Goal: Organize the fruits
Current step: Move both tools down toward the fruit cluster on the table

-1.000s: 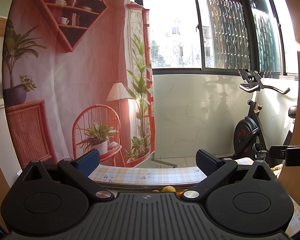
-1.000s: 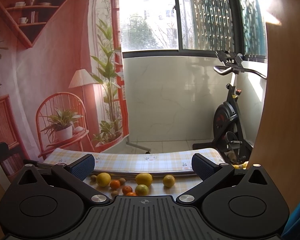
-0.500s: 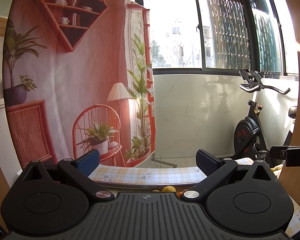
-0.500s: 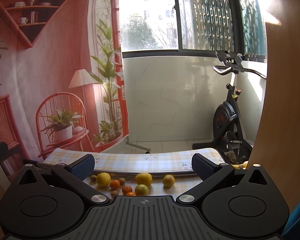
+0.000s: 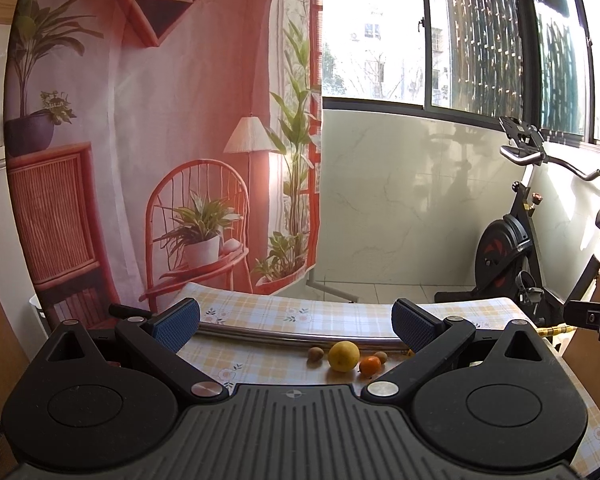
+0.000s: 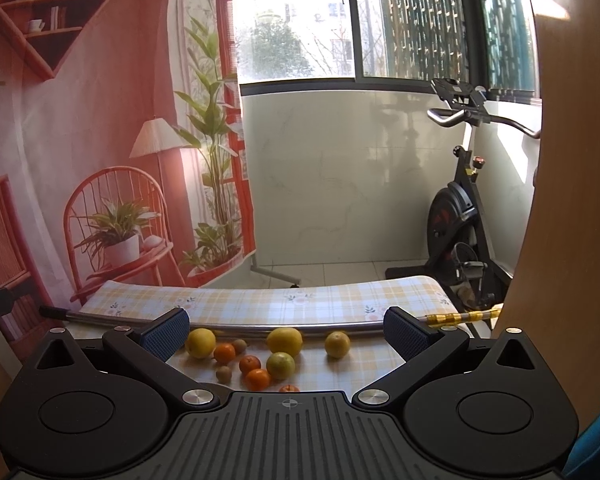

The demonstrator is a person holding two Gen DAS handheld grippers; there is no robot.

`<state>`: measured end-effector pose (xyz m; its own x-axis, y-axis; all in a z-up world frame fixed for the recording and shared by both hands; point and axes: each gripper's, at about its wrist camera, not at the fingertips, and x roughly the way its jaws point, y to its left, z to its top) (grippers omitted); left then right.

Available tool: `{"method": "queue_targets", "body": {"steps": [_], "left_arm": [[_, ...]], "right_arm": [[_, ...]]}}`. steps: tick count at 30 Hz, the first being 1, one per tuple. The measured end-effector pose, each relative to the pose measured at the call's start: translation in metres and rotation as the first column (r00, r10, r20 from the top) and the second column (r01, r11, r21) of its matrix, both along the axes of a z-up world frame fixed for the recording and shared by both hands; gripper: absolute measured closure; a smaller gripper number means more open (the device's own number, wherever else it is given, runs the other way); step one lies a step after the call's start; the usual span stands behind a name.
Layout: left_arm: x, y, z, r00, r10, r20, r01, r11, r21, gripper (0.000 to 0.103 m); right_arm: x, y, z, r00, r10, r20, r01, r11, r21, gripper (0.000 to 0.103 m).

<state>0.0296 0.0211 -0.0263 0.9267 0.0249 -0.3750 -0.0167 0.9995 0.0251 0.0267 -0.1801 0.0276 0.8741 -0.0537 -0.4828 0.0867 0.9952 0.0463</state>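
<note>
Several fruits lie on the checked tablecloth [image 6: 300,304]. In the right wrist view there are yellow lemons [image 6: 200,343] [image 6: 285,341] [image 6: 337,344], a greenish one [image 6: 281,365], small oranges [image 6: 224,352] [image 6: 258,378] and kiwis [image 6: 223,373]. In the left wrist view I see a lemon [image 5: 343,355], an orange [image 5: 369,365] and kiwis [image 5: 315,354]. My left gripper [image 5: 296,322] is open and empty, above and short of the fruit. My right gripper [image 6: 286,330] is open and empty, with the fruit between and below its fingers.
A metal rod [image 6: 236,326] lies across the table behind the fruit. A printed room backdrop [image 5: 140,160] hangs behind the table on the left. An exercise bike [image 6: 460,220] stands on the floor at the right. A wooden panel [image 6: 572,200] is close on the right.
Both grippers have tilted downward, the left one more, so more of the table and fruit shows in both views. Both stay open.
</note>
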Motion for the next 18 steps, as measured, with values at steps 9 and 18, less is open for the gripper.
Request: {"method": "queue_targets", "body": {"steps": [9, 18], "left_arm": [[0.048, 0.023, -0.036, 0.996, 0.035, -0.086, -0.039, 0.998, -0.048, 0.000], [0.069, 0.041, -0.066, 0.998, 0.020, -0.056, -0.025, 0.996, -0.081, 0.001]], "right_arm": [[0.044, -0.019, -0.047, 0.997, -0.031, -0.064, 0.029, 0.999, -0.023, 0.000], [0.080, -0.028, -0.094, 0.994, 0.034, -0.106, -0.034, 0.999, 0.000, 0.000]]}}
